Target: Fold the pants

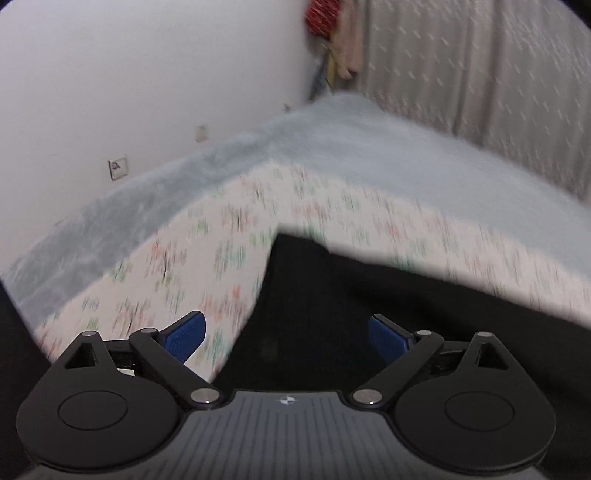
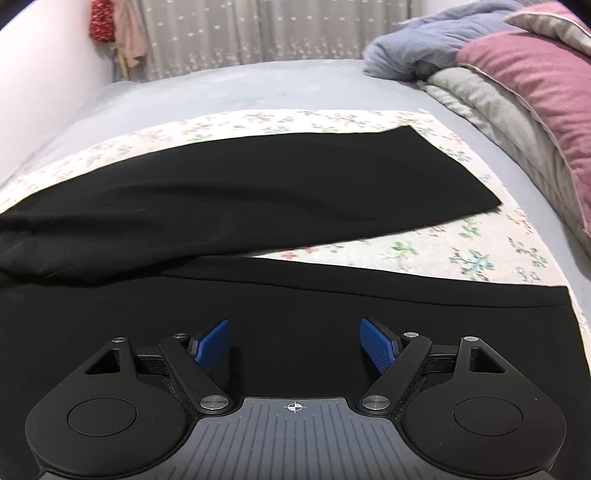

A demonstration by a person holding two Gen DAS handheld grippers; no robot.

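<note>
Both claws stand wide and empty, left claw (image 1: 286, 334) over the waist end and right claw (image 2: 293, 345) over the near leg of the black pants (image 2: 258, 184), spread flat on the floral sheet (image 2: 461, 251) of the bed (image 2: 221, 85), apparently ready for folding.

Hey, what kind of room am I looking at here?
Most likely a bedroom. The black pants lie on a floral sheet spread over a bed, with bunched quilts piled at one end and a patterned curtain behind.
</note>
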